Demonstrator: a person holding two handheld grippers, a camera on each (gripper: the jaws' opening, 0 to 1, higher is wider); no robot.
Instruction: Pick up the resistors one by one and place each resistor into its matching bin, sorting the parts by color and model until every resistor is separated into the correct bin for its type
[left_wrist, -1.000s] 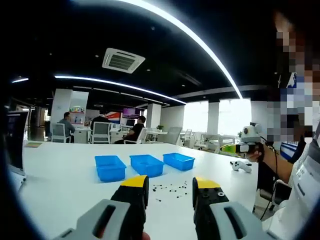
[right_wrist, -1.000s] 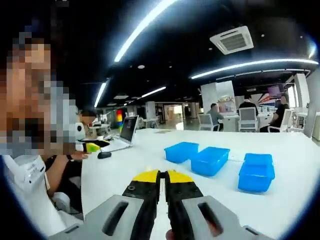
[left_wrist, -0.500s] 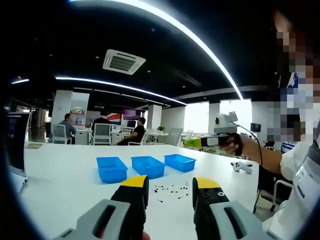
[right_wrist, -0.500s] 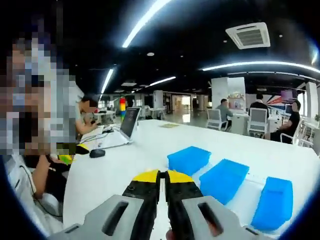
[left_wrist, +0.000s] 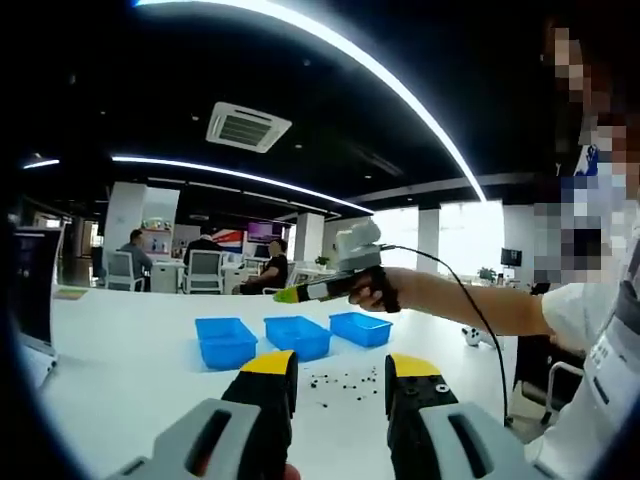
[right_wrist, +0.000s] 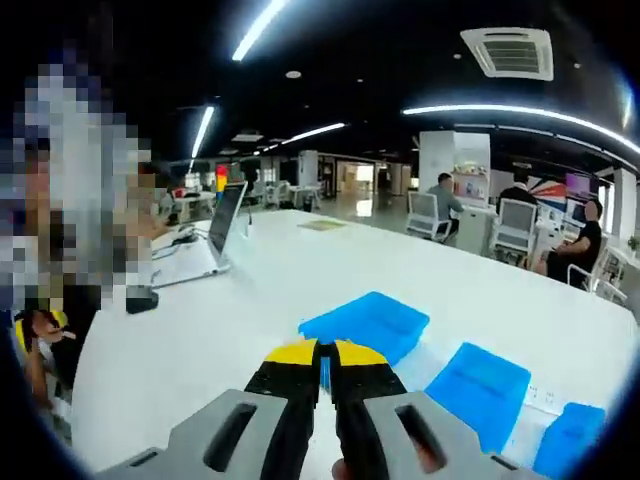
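Several small dark resistors (left_wrist: 345, 381) lie scattered on the white table (left_wrist: 120, 370), just beyond my left gripper (left_wrist: 341, 372), which stands open with nothing between its yellow-tipped jaws. Behind them sit three blue bins (left_wrist: 225, 340), (left_wrist: 297, 335), (left_wrist: 360, 327) in a row. A hand holds my right gripper (left_wrist: 284, 296) in the air above the bins, pointing left. In the right gripper view, that gripper (right_wrist: 322, 354) is shut and empty, with the nearest blue bin (right_wrist: 365, 323) right beyond its tips and two more bins (right_wrist: 480, 385), (right_wrist: 570, 440) further right.
An open laptop (right_wrist: 205, 250) and a dark mouse (right_wrist: 140, 298) sit on the table's far side. A laptop screen (left_wrist: 30, 290) stands at the left edge. People sit at desks (left_wrist: 135, 262) in the background. A person's arm (left_wrist: 470, 305) reaches in from the right.
The right gripper has swung left across the table to above the bins, and its view has closed in on them. The left gripper has stayed still and open.
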